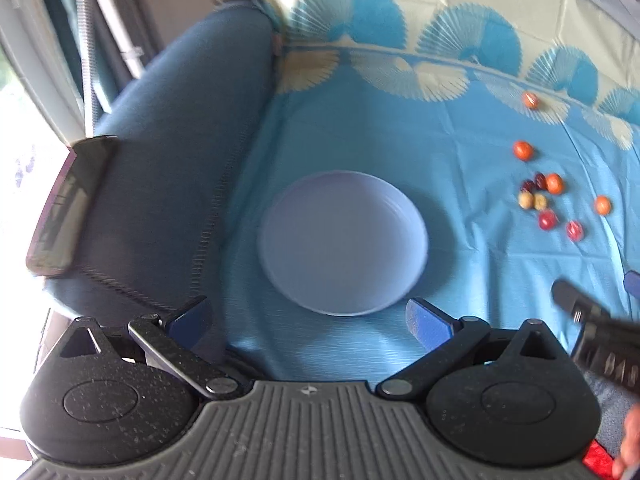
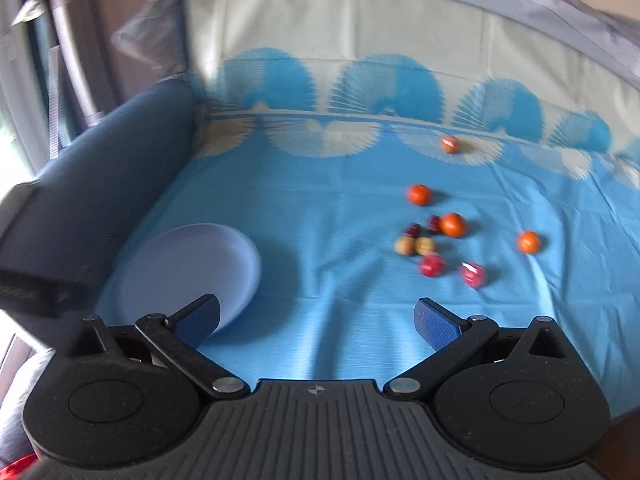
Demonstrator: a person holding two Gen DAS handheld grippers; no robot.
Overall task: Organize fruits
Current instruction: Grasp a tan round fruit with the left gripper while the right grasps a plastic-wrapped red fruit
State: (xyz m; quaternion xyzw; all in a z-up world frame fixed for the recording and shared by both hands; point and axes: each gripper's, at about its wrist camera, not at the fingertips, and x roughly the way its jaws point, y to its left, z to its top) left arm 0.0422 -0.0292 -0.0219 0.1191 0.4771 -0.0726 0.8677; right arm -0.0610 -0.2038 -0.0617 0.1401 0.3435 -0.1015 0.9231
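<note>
So both my grippers are empty right now, jaws spread wide on the left gripper (image 1: 310,318) and the right gripper (image 2: 318,320). The plate (image 1: 344,248) sits just ahead of my left one, bare. The fruits (image 2: 436,240) are scattered on the blue cloth (image 2: 320,208) off to the right, ahead of and slightly right of my right jaws, so that's clearly the closer hand. They're roundish, no real long axis. Everything's blurry, so I can't tell what the pale ones are.
</note>
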